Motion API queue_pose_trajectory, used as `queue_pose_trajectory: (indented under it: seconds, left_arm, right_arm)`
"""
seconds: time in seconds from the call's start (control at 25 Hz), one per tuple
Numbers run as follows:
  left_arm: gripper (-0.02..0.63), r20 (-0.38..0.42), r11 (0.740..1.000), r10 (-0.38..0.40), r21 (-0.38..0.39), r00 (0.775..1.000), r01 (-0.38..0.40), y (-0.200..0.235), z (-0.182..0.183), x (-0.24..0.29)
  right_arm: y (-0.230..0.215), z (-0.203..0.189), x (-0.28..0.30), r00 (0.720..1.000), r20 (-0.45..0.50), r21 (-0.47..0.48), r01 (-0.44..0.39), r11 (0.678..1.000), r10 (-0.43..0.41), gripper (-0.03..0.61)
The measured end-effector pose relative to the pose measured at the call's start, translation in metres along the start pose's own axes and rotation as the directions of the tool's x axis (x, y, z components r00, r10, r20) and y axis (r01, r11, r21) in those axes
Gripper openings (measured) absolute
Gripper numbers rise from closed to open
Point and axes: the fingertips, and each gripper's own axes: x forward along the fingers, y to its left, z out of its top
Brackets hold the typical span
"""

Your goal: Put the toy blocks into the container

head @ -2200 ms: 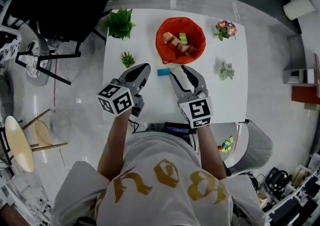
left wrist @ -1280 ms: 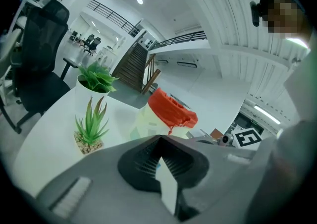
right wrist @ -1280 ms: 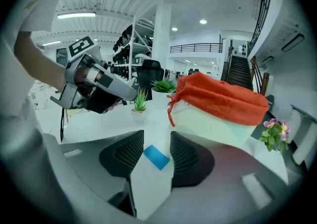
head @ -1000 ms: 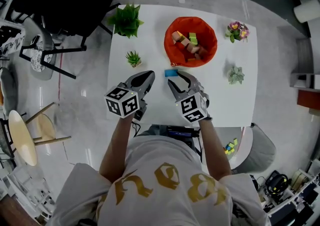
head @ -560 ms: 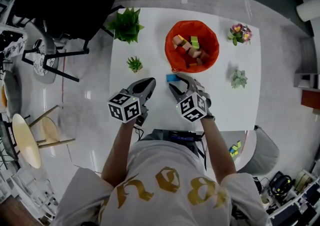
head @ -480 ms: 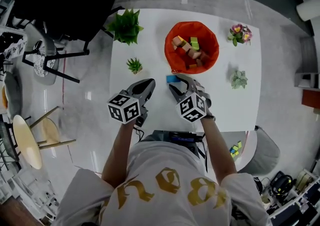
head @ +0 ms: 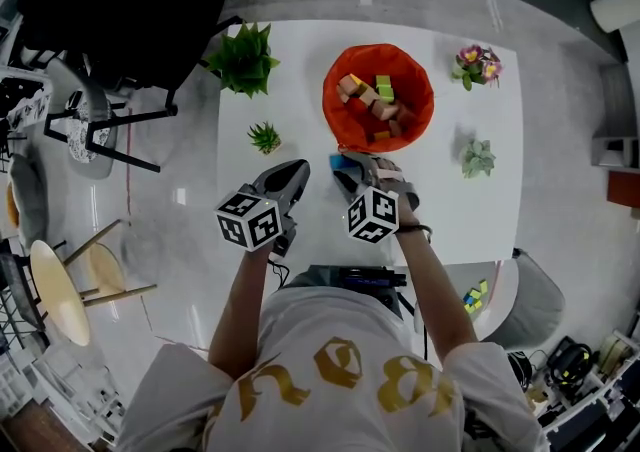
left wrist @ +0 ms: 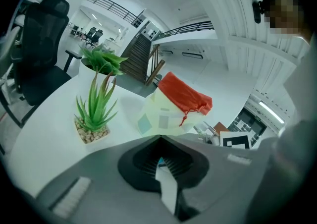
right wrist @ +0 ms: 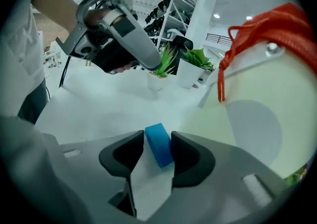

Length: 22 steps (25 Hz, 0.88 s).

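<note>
Right gripper point(right wrist: 157, 139) straddling the blue block point(right wrist: 159, 151)
Fingers point(right wrist: 190, 156) standing apart (those of the left gripper point(left wrist: 159, 138) sitting together); squaring them on its flat sides before squeezing is looking wisest

Three cameras: one high over the desk, two low down on the grippers.

The head camera looks almost straight down from far up. The white desk point(head: 300, 90) lies toward 12 o'clock and the person's shirt point(head: 330, 370) sits at 6. The left gripper point(head: 298, 168) camera is low and near the desk top. It looks along its jaws across the desk, with the small plant point(left wrist: 96, 104) at 9 o'clock and the red container point(left wrist: 185, 96) just past the middle toward 1. The right gripper point(head: 355, 162) camera tips down, very close to the blue block point(right wrist: 158, 144) just below its middle. There the container looms big at 3 o'clock and the left gripper shows at 11. All three views share the container and the small plant.
</note>
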Motion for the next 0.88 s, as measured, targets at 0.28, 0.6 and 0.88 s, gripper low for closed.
queue_pose_trajectory:
  seconds: [0.28, 0.6, 0.88]
  left_arm:
    - [0.002, -0.007, 1.000, -0.006, -0.004, 1.000, 0.006, -0.0011, -0.0020, 0.0023]
    - [0.002, -0.017, 1.000, -0.014, -0.004, 1.000, 0.014, -0.0030, -0.0039, 0.0024]
    - [0.002, -0.028, 1.000, -0.021, -0.006, 0.999, 0.021, -0.0025, -0.0074, 0.0024]
  right_arm:
    - [0.0023, 0.0013, -0.0037, 0.999, -0.021, 0.107, -0.029, 0.994, 0.031, 0.189]
    - [0.0067, 0.0026, -0.0059, 1.000, -0.023, 0.054, -0.019, 0.998, 0.021, 0.196]
    - [0.0036, -0.0033, -0.0003, 0.998, -0.022, 0.135, -0.060, 0.989, 0.064, 0.220]
